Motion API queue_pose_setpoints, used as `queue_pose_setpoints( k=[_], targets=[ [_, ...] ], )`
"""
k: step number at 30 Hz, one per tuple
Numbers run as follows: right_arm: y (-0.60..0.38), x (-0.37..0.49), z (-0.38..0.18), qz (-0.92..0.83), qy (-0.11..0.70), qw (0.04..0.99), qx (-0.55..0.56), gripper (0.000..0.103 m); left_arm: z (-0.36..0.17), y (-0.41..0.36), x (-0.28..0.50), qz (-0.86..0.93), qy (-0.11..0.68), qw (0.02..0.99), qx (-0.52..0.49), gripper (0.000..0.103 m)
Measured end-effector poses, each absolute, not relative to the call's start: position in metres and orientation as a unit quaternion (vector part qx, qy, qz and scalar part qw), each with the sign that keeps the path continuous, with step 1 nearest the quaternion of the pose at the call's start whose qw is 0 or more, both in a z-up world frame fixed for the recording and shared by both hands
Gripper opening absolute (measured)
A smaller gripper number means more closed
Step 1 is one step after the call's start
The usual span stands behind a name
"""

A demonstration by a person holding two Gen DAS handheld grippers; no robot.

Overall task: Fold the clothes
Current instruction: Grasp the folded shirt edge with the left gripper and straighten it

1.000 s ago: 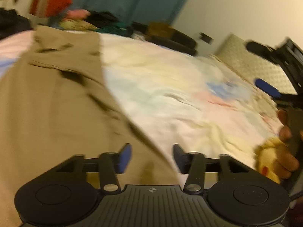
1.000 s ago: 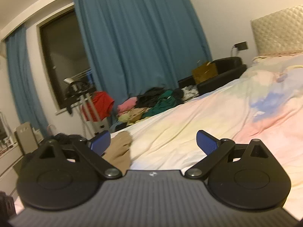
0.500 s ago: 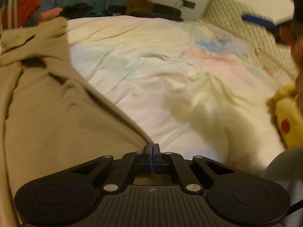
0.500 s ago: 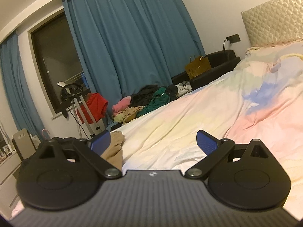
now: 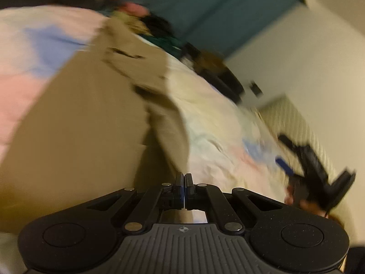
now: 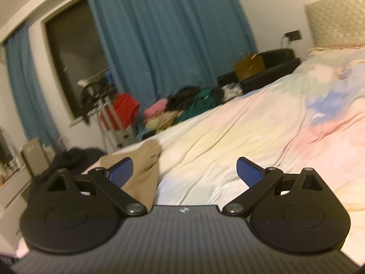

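Observation:
A tan garment point(image 5: 86, 118) lies spread on the pastel bedsheet point(image 5: 216, 123). My left gripper point(image 5: 183, 182) is shut on the garment's near edge, and the cloth rises in a fold toward the fingers. My right gripper point(image 6: 184, 171) is open and empty, held above the bed; it also shows blurred at the right of the left wrist view point(image 5: 303, 157). In the right wrist view the far end of the tan garment point(image 6: 146, 169) lies behind the left finger.
A pile of mixed clothes point(image 6: 182, 107) lies at the bed's far edge, below blue curtains point(image 6: 164, 34). A drying rack with a red item point(image 6: 123, 109) stands by the window. A black sofa point(image 6: 269, 68) and a padded headboard point(image 6: 337, 18) are on the right.
My left gripper closed on the tan garment's edge and has lifted and tilted with it. My right gripper stayed open and turned slightly over the bed.

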State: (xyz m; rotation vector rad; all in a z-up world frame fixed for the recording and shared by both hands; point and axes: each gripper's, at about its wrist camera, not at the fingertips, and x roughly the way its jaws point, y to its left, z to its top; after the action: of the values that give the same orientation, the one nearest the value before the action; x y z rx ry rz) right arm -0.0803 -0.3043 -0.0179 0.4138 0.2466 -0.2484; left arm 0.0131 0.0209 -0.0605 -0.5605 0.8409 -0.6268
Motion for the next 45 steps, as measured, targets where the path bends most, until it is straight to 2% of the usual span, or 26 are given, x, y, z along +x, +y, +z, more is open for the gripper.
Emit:
queue_pose_setpoints(
  k=[6,10,21,27,32,35,38,42,45],
  targets=[
    [-0.269,-0.063,-0.030,-0.082,0.193,0.966,0.152,0.099,-0.084,0.047,0.021,-0.230,0.418,0.833,-0.280,0.000],
    [-0.248,-0.053,-0.037,-0.045,0.234,0.962,0.134,0.099,-0.086,0.039,0.024,-0.214,0.422,0.845,-0.250,0.000],
    [-0.237,-0.045,-0.040,-0.044,0.262,0.957,0.120,0.099,-0.092,0.043,0.011,-0.201,0.422,0.855,-0.224,0.001],
    [-0.246,-0.041,-0.042,-0.049,0.285,0.946,0.146,0.099,-0.082,0.048,-0.002,-0.192,0.411,0.864,-0.219,0.018],
    [-0.247,-0.040,-0.043,-0.044,0.288,0.945,0.150,0.099,-0.073,0.050,-0.007,-0.173,0.406,0.876,-0.196,0.056],
    [-0.252,-0.042,-0.047,-0.035,0.288,0.942,0.170,0.099,-0.070,0.059,-0.002,-0.159,0.403,0.877,-0.208,0.067],
    [-0.261,-0.042,-0.058,-0.008,0.304,0.926,0.223,0.098,-0.068,0.075,0.011,-0.134,0.404,0.877,-0.224,0.073],
    [-0.276,-0.041,-0.080,0.040,0.342,0.879,0.329,0.098,-0.064,0.102,0.041,-0.096,0.417,0.875,-0.227,0.073],
    [-0.276,-0.042,-0.087,0.061,0.350,0.861,0.365,0.098,-0.065,0.118,0.059,-0.096,0.428,0.866,-0.240,0.073]
  ],
)
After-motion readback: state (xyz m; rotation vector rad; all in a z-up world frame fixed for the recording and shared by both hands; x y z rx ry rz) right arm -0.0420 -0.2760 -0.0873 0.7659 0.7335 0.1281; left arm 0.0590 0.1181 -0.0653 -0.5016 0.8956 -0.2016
